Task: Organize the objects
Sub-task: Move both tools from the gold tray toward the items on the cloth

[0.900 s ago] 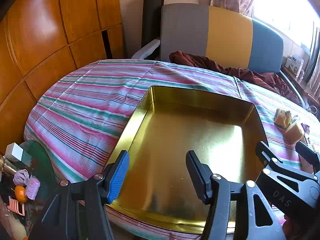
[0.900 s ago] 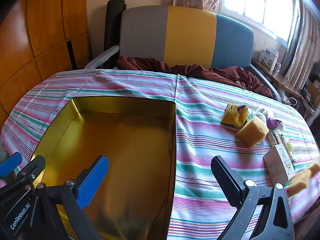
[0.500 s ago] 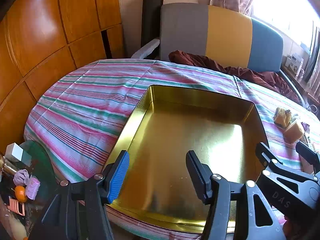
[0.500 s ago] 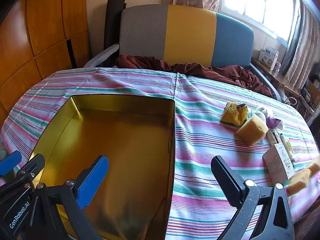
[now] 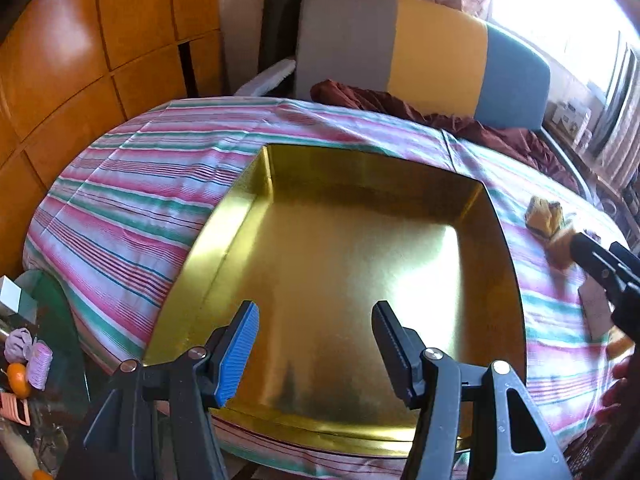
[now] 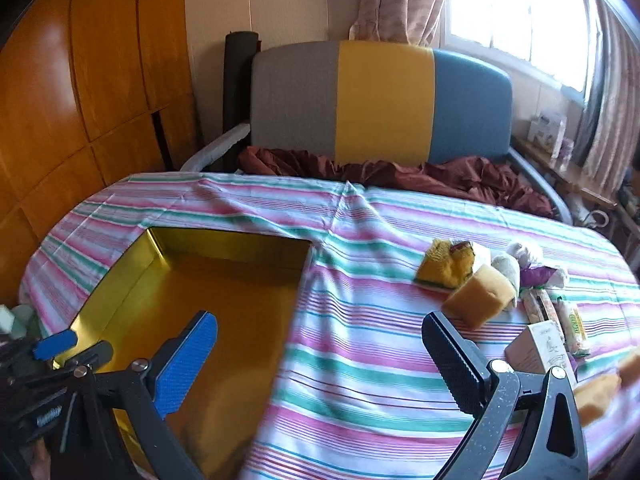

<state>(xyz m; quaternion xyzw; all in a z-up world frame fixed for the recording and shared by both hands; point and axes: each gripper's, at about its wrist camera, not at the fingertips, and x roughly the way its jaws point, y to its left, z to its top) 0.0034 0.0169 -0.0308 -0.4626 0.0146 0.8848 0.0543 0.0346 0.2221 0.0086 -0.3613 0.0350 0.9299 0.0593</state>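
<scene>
A shallow gold metal tray lies empty on the striped tablecloth; it also shows in the right wrist view. My left gripper is open and empty over the tray's near edge. My right gripper is open and empty above the cloth by the tray's right wall. To its right lie a tan sponge block, a yellow knitted cloth, a small white carton, wrapped snack bars and a white and purple bundle. The right gripper's fingers show in the left wrist view.
A grey, yellow and blue sofa with a maroon cloth stands behind the table. Wooden panels are at the left. A glass side table with small items stands at the lower left. More sponge pieces lie at the table's right edge.
My right gripper has risen and swung to the right, away from the tray and toward the objects. My left gripper has shifted slightly. Both stay open.
</scene>
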